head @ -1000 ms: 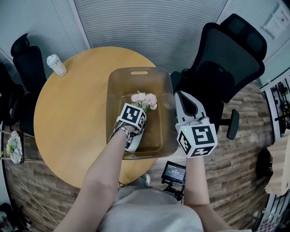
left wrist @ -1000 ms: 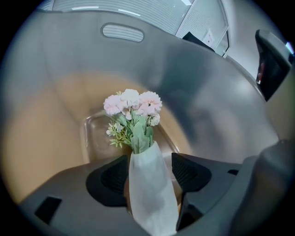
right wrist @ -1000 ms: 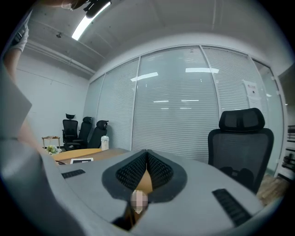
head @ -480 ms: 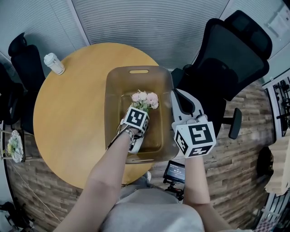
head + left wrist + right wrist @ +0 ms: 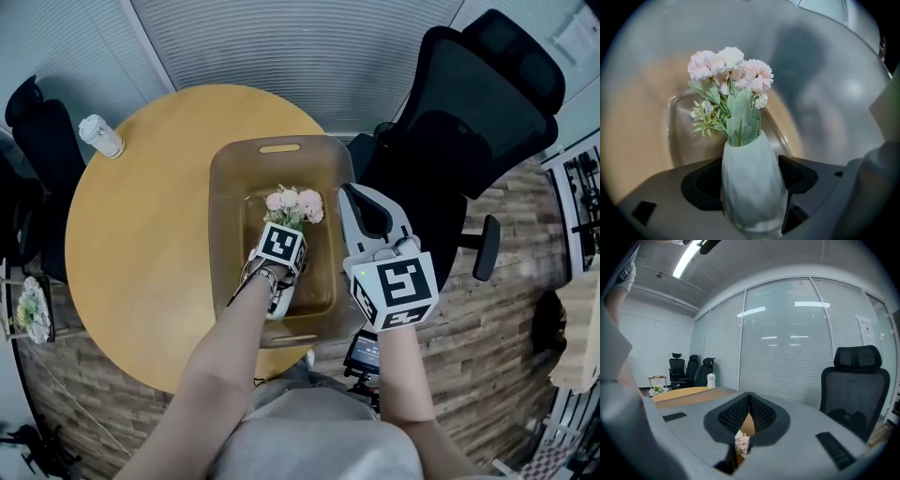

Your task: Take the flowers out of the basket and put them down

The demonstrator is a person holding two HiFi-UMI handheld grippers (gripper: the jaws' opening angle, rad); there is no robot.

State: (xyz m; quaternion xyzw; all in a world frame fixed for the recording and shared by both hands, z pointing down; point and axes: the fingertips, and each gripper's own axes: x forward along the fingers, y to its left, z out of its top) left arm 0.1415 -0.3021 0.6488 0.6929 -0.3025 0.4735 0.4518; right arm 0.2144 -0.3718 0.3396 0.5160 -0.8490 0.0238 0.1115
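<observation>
1. my left gripper (image 5: 750, 159): jaws set wide and just been opening. the pale green vase (image 5: 752, 187) stands between them, but i see no pad pressing on it, so no grip as yet.
2. my right gripper (image 5: 749, 397): jaws closed tip to tip, nothing in them. it hangs just beside the basket's right wall.
3. location of the item: the flowers (image 5: 731, 70) stand upright in that vase, on the floor of the brown basket (image 5: 230, 206), which sits on the round wooden table (image 5: 141, 244).
4. handling, my judgement: the vase looks rigid, smooth and light, and likely slick under the pads. it could well be top-heavy with the bunch in it. blooms and leaves are soft and would crush.
5. where to hold: the vase's broad belly, below the neck – never the stems or heads.
6. count: one bunch of flowers, one vase, one basket, two grippers. also one lidded cup (image 5: 98, 136) at the table's far edge – well apart from the basket.
</observation>
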